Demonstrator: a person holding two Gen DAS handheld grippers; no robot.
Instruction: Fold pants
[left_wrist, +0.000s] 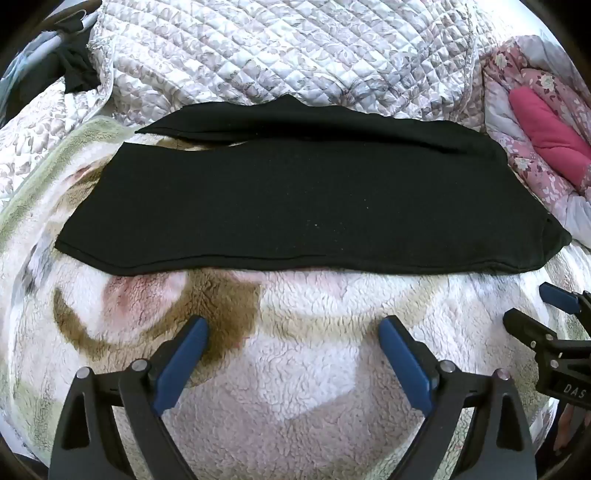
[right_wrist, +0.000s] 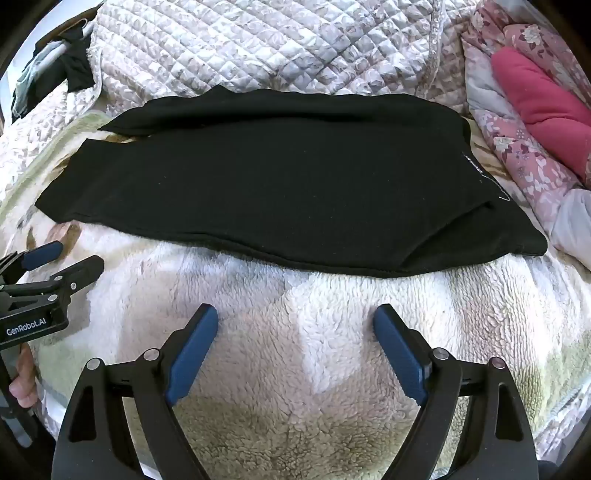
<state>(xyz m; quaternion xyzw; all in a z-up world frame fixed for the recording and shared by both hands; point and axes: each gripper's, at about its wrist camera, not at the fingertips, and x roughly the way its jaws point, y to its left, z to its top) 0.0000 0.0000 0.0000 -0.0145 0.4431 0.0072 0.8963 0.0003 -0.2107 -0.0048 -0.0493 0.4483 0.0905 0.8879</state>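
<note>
Black pants (left_wrist: 295, 206) lie flat across a fluffy patterned blanket (left_wrist: 295, 369), legs to the left and waist to the right; they also show in the right wrist view (right_wrist: 288, 184). One leg lies over the other, with the far leg's hem peeking out at the left. My left gripper (left_wrist: 293, 325) is open and empty, just short of the pants' near edge. My right gripper (right_wrist: 295, 314) is open and empty, also short of the near edge. Each gripper shows in the other's view, the right one (left_wrist: 532, 306) and the left one (right_wrist: 74, 258).
A quilted floral bedspread (left_wrist: 295, 55) lies behind the pants. A pink floral quilt with a magenta pillow (left_wrist: 546, 129) is bunched at the right. Dark clothing (left_wrist: 74, 70) hangs at the far left.
</note>
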